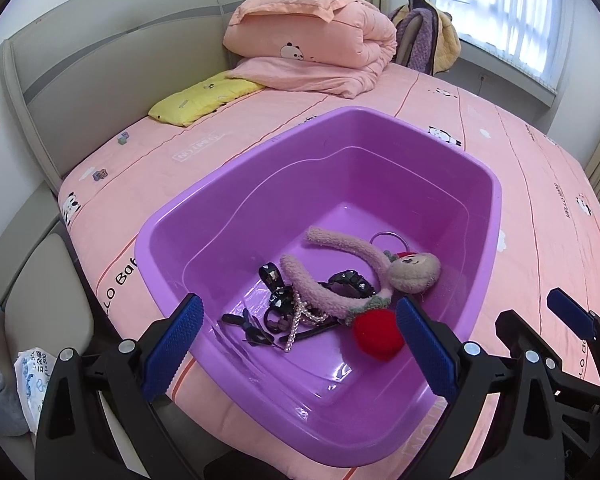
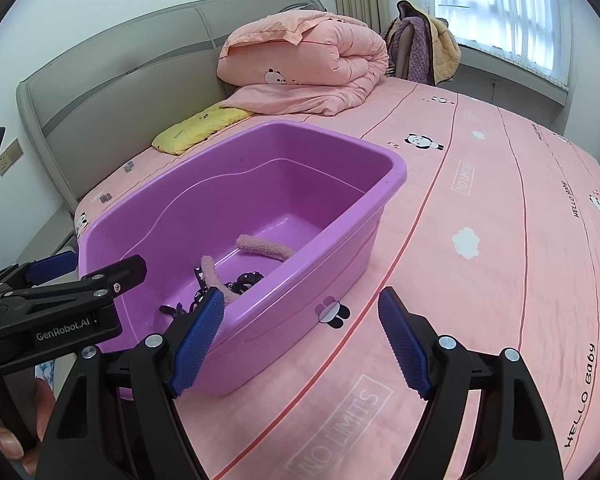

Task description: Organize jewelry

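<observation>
The jewelry point(image 1: 300, 312) lies heaped in the tub's point(image 1: 380, 120) near end, just ahead of the empty, wide-apart left gripper point(image 1: 300, 344); the right gripper point(image 2: 300, 340), equally spread, hangs outside.

The basin point(image 1: 384, 152) is glossy smooth plastic; the headband point(image 1: 320, 292) inside is fuzzy cloth; the bedsheet point(image 2: 500, 240) is soft matt fabric.

tubs: 1 point(image 1: 380, 128) | plush headbands: 1 point(image 1: 340, 248) | pearl strands: 1 point(image 1: 298, 316) | pillows: 1 point(image 1: 196, 100) | folded quilts: 1 point(image 1: 312, 36)
</observation>
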Tool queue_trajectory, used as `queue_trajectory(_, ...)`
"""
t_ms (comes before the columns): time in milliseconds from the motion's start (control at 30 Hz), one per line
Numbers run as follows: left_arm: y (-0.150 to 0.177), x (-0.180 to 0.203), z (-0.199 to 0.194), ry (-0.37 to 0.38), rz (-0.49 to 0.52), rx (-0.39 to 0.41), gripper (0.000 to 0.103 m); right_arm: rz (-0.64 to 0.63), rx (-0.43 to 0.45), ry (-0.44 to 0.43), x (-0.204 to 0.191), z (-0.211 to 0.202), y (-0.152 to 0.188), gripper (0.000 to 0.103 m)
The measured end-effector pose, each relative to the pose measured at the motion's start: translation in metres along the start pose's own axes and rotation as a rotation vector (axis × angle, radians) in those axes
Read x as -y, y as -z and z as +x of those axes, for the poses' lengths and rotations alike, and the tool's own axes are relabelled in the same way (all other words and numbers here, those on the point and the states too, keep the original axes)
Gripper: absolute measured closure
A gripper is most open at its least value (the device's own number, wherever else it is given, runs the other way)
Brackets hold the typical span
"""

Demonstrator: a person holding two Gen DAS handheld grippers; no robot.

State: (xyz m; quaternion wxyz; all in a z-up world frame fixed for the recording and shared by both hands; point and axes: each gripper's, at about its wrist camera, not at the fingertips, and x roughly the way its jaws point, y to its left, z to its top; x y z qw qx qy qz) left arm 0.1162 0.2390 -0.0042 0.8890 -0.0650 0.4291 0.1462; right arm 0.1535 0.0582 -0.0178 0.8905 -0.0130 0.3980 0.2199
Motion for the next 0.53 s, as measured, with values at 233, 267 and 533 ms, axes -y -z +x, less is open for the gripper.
queue_trajectory(233, 0.0024, 0.0046, -0.0053, -0.002, 0.011, 0.013, 0.008, 0.014, 0.001, 0.0, 0.0031, -0.0012, 0.001, 0.027)
queue_trajectory(267, 0.0025, 0.0043, -0.0054, -0.001, 0.01, 0.011, 0.008, 0.016, 0.001, 0.0, 0.0035, -0.0013, 0.0015, 0.027)
queue_trajectory(533, 0.0028, 0.0036, -0.0049, -0.005, -0.003, 0.004, 0.008, 0.023, -0.003, -0.001, 0.0051, -0.0012, 0.0038, 0.027)
